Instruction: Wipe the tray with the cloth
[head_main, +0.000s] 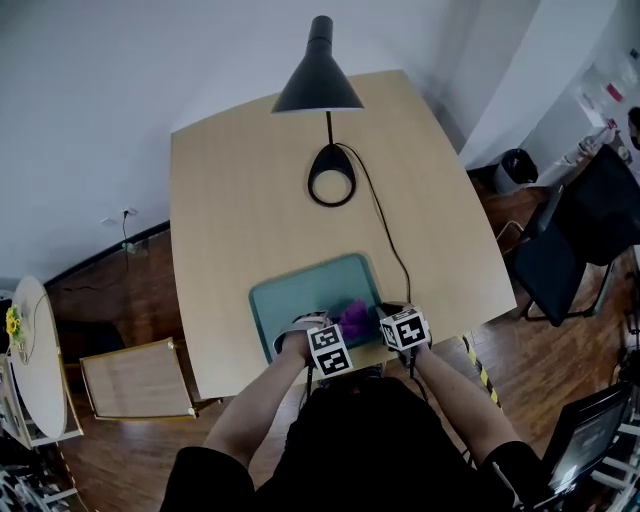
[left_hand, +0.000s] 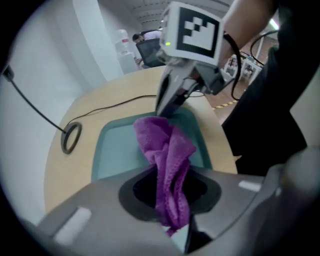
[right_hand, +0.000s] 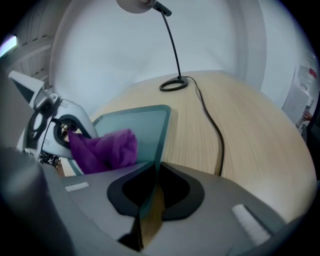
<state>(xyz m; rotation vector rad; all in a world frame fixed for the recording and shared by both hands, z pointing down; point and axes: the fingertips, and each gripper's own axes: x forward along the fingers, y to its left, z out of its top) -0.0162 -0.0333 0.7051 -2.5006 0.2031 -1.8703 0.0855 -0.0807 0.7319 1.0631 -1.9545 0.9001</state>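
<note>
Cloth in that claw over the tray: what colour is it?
Purple. The cloth shows best in the left gripper view.

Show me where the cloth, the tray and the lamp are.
cloth (left_hand: 167, 150), left gripper view, middle of the purple bundle.
tray (head_main: 300, 295), head view, bare teal floor.
lamp (head_main: 318, 85), head view, black shade.

Black top (head_main: 370, 435); grey grippers (left_hand: 177, 231) (right_hand: 145, 220), black-white marker cubes (head_main: 330, 350)

One tray (head_main: 300, 290), one cloth (head_main: 353, 316), one desk lamp (head_main: 318, 75), two tools, left tool (left_hand: 172, 225), right tool (right_hand: 146, 215), and perhaps two chairs (head_main: 575, 240).
</note>
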